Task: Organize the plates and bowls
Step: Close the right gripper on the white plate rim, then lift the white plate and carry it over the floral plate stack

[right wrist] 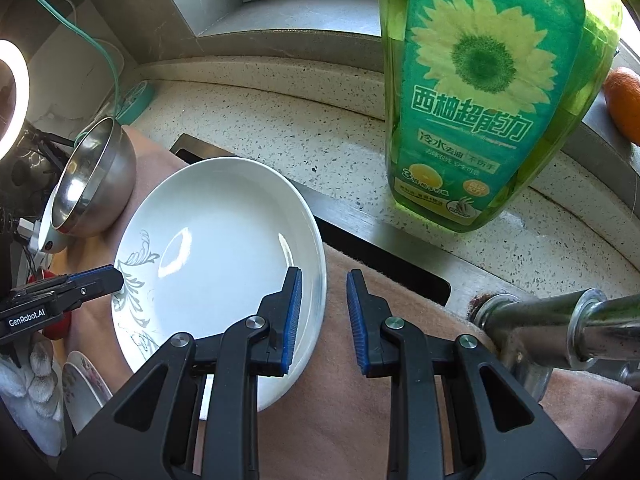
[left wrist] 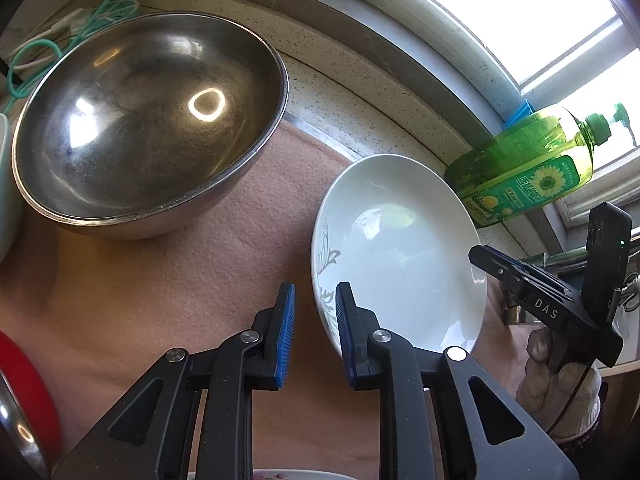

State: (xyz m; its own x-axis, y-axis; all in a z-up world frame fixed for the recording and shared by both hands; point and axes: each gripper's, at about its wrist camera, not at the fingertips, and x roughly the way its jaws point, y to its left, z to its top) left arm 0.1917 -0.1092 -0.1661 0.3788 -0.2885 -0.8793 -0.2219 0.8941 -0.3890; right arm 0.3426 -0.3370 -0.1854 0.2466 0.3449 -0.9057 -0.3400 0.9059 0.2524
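Two claws work one dish. The right gripper (right wrist: 323, 316) straddles the near rim of the white glazed ceramic plate with a grey leaf motif (right wrist: 216, 248): one blue pad sits over the plate's inner slope, the other outside it, jaws narrowly apart, with cloth showing between the rim and the outer pad. The left gripper (left wrist: 315, 332) brackets the opposite, patterned rim the same way, also slightly apart and not visibly clamped. We find the plate on the pink fleecy cloth (left wrist: 160, 280), near the large round stainless-steel bowl (left wrist: 148, 120) and the green transparent detergent bottle (right wrist: 480, 100); a chrome faucet (right wrist: 560, 320) stands to the right. We judge two risks: the slick glaze may slide out of a shallow rim grip, and uneven lifting may tip the plate against the bowl.
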